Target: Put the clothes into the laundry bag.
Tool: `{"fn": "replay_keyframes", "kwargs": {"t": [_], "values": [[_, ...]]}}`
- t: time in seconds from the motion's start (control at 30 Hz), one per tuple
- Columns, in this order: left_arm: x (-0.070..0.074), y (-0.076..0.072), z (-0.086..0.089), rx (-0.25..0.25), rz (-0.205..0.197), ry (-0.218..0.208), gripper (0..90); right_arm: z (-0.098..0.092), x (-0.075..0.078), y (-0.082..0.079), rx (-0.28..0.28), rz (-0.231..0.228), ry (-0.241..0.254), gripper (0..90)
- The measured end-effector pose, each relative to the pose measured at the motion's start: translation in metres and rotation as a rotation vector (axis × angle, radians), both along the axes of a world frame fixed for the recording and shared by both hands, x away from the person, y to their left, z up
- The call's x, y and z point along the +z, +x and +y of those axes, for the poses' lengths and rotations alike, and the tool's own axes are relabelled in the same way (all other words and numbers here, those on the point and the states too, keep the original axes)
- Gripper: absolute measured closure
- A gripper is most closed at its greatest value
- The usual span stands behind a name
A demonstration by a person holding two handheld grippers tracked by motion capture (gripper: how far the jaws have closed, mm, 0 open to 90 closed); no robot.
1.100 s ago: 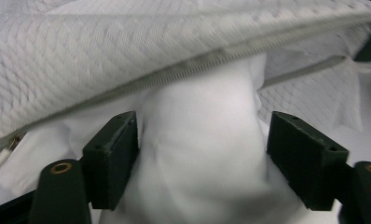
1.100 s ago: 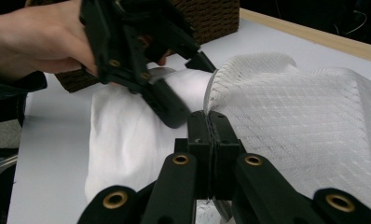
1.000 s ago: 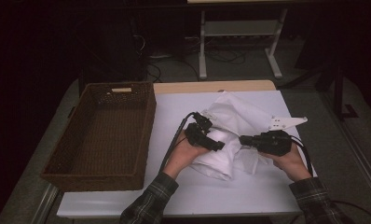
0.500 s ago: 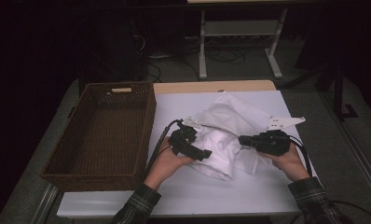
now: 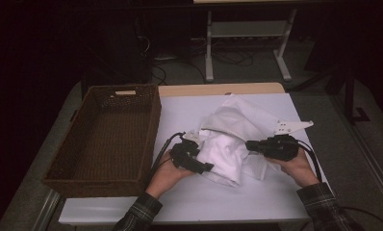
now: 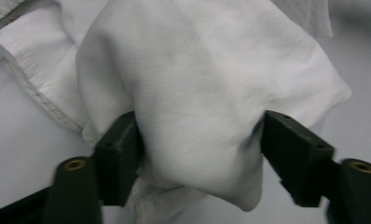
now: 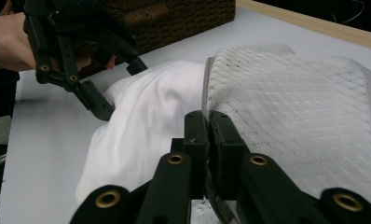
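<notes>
A crumpled white cloth (image 5: 237, 130) lies on the white table (image 5: 189, 103). My left gripper (image 5: 204, 153) sits at the cloth's near-left edge. In the left gripper view its jaws (image 6: 200, 140) straddle a bulging fold of the cloth (image 6: 197, 84). They have just been closing in on that fold and still stand wide apart. My right gripper (image 5: 249, 143) holds the cloth's right side. In the right gripper view it (image 7: 207, 121) is shut on a seam where plain fabric meets a mesh lining (image 7: 291, 107). The left gripper (image 7: 123, 91) shows there beyond the cloth.
A brown wicker basket (image 5: 156, 110) with nothing in it stands at the left of the table, close to my left hand. A wooden strip (image 5: 218, 89) edges the table's far side. Metal table legs (image 5: 209, 48) and cables stand on the floor beyond.
My left gripper has moved left and toward the person, from the cloth's middle to its near-left edge, and its jaws have narrowed around a fold. The right gripper has kept still.
</notes>
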State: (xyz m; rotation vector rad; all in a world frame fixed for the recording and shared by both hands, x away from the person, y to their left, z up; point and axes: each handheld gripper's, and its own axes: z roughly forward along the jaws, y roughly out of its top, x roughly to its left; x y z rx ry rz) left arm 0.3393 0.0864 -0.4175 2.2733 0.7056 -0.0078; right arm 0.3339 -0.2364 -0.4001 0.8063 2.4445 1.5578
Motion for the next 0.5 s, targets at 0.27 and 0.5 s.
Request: {"fn": "replay_keyframes", "kwargs": {"t": [0.27, 0.5], "values": [[-0.004, 0.002, -0.001, -0.014, -0.001, -0.007, 53.5, 0.006, 0.006, 0.002, -0.043, -0.026, 0.0, 68.2], [-0.009, 0.001, 0.0, -0.02, -0.008, -0.029, 66.8, 0.033, 0.019, 0.017, -0.028, -0.033, -0.025, 66.3]]}}
